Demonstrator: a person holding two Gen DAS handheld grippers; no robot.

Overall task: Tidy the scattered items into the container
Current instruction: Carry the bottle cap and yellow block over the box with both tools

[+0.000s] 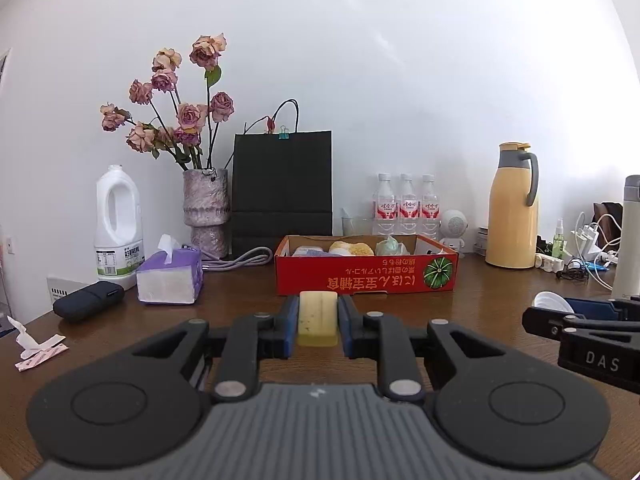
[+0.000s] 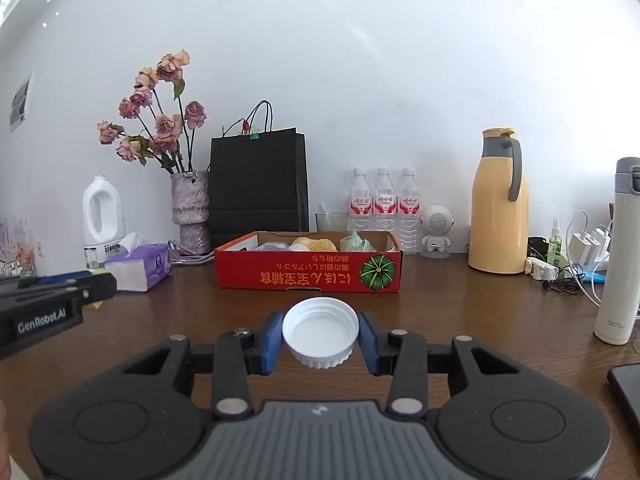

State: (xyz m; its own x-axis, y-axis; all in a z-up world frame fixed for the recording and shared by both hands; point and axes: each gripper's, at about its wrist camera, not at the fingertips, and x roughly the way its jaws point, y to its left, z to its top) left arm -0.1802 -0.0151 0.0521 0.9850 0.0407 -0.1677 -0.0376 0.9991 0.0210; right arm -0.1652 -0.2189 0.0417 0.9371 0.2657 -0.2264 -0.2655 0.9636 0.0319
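We saw a dark brown wooden table [image 1: 472, 308] against a white wall. The red cardboard box [image 1: 366, 276] sat at twelve o'clock, its contents partly hidden. Our left gripper [image 1: 318, 320] clamped a pale yellow soap bar [image 1: 318, 314]; our right gripper [image 2: 320, 334] clamped a white plastic cap [image 2: 320, 326].

A plain white wall [image 1: 360, 60] fills the upper half of both views, washed with soft daylight that is brightest toward 2 o'clock, with faint diagonal streaks of light across it. Below it runs a dark brown wood-grain surface [image 1: 224, 292], glossy enough to carry pale reflections. Along the wall stand a vase of dried pink roses [image 1: 206, 208] at 10 o'clock, a black paper bag [image 1: 282, 184] near 12 o'clock, three water bottles [image 1: 406, 204] and a yellow thermos jug [image 1: 512, 208] at 2 o'clock, and a white detergent jug [image 1: 118, 224] at 9 o'clock.
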